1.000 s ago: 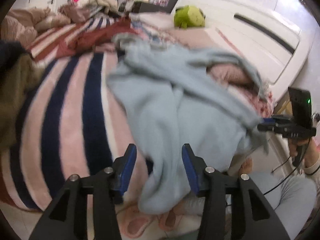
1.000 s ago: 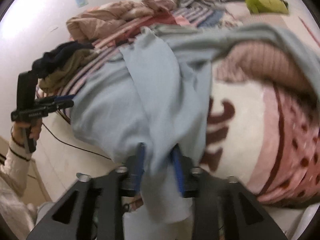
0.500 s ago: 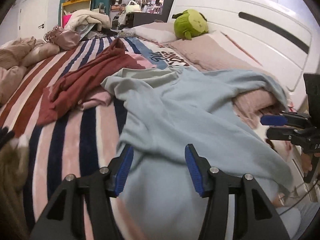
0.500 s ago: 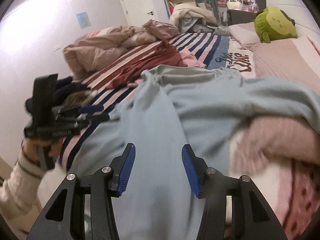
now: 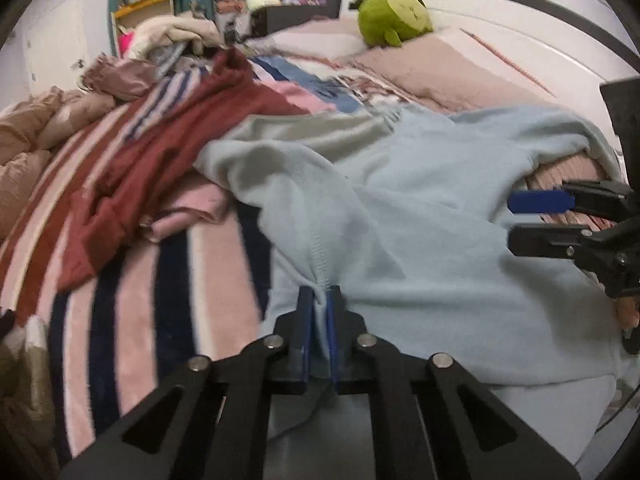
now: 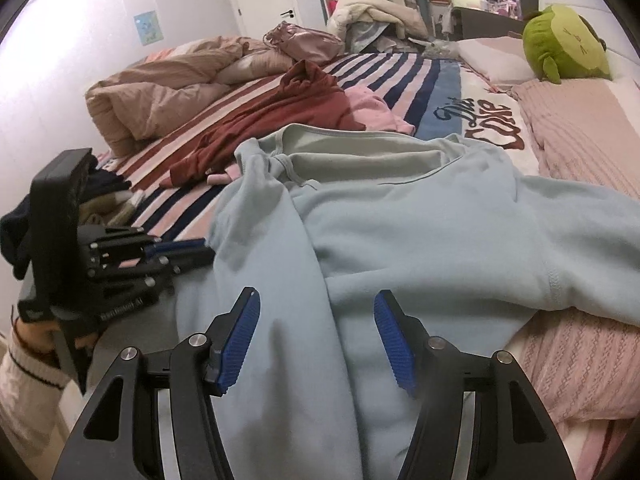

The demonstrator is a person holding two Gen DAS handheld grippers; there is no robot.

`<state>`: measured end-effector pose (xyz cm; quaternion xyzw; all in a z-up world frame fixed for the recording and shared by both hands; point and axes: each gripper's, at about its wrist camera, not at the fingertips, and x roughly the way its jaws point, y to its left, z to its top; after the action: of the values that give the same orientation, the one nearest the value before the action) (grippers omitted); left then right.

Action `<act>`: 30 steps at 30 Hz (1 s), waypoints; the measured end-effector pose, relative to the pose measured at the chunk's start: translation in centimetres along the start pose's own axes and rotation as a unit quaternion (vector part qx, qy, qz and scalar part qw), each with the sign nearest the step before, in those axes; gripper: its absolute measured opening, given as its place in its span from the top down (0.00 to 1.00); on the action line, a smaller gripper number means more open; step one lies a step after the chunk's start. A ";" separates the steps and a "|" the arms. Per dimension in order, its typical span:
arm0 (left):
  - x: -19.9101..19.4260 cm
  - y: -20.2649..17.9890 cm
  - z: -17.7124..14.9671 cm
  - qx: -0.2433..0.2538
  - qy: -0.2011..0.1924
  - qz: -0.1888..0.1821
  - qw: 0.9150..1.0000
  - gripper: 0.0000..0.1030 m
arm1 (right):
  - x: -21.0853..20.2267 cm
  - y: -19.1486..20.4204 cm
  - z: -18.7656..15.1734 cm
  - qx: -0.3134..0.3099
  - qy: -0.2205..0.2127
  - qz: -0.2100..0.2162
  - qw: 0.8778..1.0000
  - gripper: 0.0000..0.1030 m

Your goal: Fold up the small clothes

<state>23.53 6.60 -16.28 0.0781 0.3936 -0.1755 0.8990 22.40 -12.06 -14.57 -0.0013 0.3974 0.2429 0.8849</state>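
Observation:
A light blue sweatshirt [image 5: 420,216] lies spread over the bed, neck opening toward the far side; it also shows in the right wrist view [image 6: 400,232]. My left gripper [image 5: 319,300] is shut on a seam fold of the sweatshirt near the bed's front edge. In the right wrist view it [image 6: 200,250] is at the left, at the sweatshirt's sleeve edge. My right gripper [image 6: 316,320] is open, its blue pads on either side of a sleeve fold, just above the fabric. In the left wrist view it [image 5: 510,220] is at the right, open.
A dark red garment [image 5: 168,152] and a pink one [image 5: 192,212] lie on the striped blanket [image 5: 132,300] left of the sweatshirt. A green plush toy [image 6: 564,44] sits by the headboard. A beige duvet [image 6: 160,92] is bunched at far left. Dark clothes [image 6: 16,224] lie at left.
My left gripper has closed on the sweatshirt's seam fold. My right gripper let go of the fabric a second ago and stays open over the sweatshirt, which now lies lower and flatter.

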 end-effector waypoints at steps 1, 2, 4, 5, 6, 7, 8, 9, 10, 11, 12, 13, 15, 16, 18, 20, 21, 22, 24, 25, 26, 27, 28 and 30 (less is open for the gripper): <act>-0.4 0.5 0.0 -0.009 -0.009 0.001 1.000 0.96 | -0.1 -0.1 -0.1 0.002 0.000 0.003 1.000 0.46; -0.8 1.2 0.0 -0.019 -0.014 0.000 1.000 0.96 | -0.2 -0.3 -0.1 0.006 0.000 0.006 1.000 0.46; -1.2 2.2 0.0 -0.033 -0.021 0.016 0.999 0.96 | -0.4 -0.5 -0.3 0.011 0.000 0.011 1.000 0.46; -1.2 2.7 0.0 -0.039 -0.022 0.018 0.999 0.96 | -0.6 -0.6 -0.4 0.013 0.001 0.012 1.000 0.46; -1.0 3.2 0.1 -0.046 -0.025 0.020 0.998 0.96 | -0.7 -0.6 -0.5 0.012 0.002 0.012 1.000 0.46; -0.9 3.5 0.0 -0.050 -0.023 0.026 0.998 0.96 | -0.8 -0.6 -0.5 0.012 0.003 0.012 1.000 0.46; -0.8 3.7 -0.1 -0.051 -0.019 0.035 0.998 0.96 | -1.0 -0.6 -0.6 0.011 0.003 0.012 1.000 0.46; -0.5 3.8 -0.1 -0.052 -0.016 0.040 0.998 0.96 | -1.2 -0.6 -0.7 0.011 0.004 0.012 1.000 0.46; -0.3 3.8 -0.2 -0.054 -0.011 0.045 0.998 0.96 | -1.5 -0.6 -0.9 0.009 0.008 0.011 1.000 0.46; 0.0 3.7 -0.3 -0.052 -0.008 0.050 0.997 0.96 | -1.6 -0.6 -1.1 0.007 0.010 0.010 1.000 0.46; 0.0 3.6 -0.3 -0.051 -0.008 0.055 0.997 0.96 | -1.9 -0.6 -1.3 0.004 0.013 0.007 1.000 0.46; 0.0 3.5 -0.3 -0.050 -0.008 0.058 0.997 0.95 | -2.2 -0.6 -1.6 0.000 0.016 0.003 1.000 0.46; -0.3 3.6 -0.2 -0.056 -0.010 0.057 0.997 0.95 | -3.2 -0.6 -2.2 -0.006 0.019 -0.003 1.000 0.46; -0.6 3.7 -0.1 -0.058 -0.013 0.064 0.996 0.97 | -3.9 -0.7 -2.6 -0.009 0.018 -0.008 1.000 0.46; -0.4 4.0 0.2 -0.049 -0.015 0.125 0.991 1.00 | -5.2 -1.0 -3.4 -0.012 0.016 -0.016 1.000 0.46; -0.5 5.3 0.3 -0.071 -0.005 0.117 0.991 1.00 | -6.9 -1.8 -4.2 -0.004 0.007 -0.029 1.000 0.46; -0.7 5.8 0.2 -0.089 0.000 0.092 0.992 1.00 | -7.5 -2.2 -4.5 0.000 0.004 -0.032 0.999 0.46; -1.2 6.0 0.1 -0.098 0.000 0.072 0.993 0.98 | -8.4 -2.7 -5.0 0.009 0.000 -0.034 0.999 0.46; -2.6 5.1 -0.2 -0.087 -0.015 0.073 0.993 0.90 | -9.7 -3.9 -6.0 0.027 -0.007 -0.039 0.999 0.42; -3.5 4.4 -0.3 -0.077 -0.022 0.076 0.994 0.73 | -10.3 -4.6 -6.6 0.039 -0.010 -0.040 0.998 0.41; -4.2 3.8 -0.4 -0.075 -0.028 0.071 0.994 0.65 | -10.8 -5.2 -7.2 0.050 -0.012 -0.041 0.998 0.41; -4.8 3.5 -0.5 -0.077 -0.032 0.064 0.994 0.65 | -11.5 -6.0 -7.8 0.062 -0.016 -0.043 0.997 0.41; -5.5 3.0 -0.6 -0.081 -0.035 0.056 0.995 0.65 | -12.1 -6.6 -8.4 0.074 -0.021 -0.045 0.996 0.41; -6.9 2.0 -0.7 -0.082 -0.048 0.045 0.994 0.63 | -13.3 -8.2 -9.5 0.099 -0.034 -0.054 0.993 0.40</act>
<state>19.47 10.43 -11.71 0.0133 0.3596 -0.1056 0.9270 11.70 -26.84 -13.23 0.0729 0.3886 0.1542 0.9055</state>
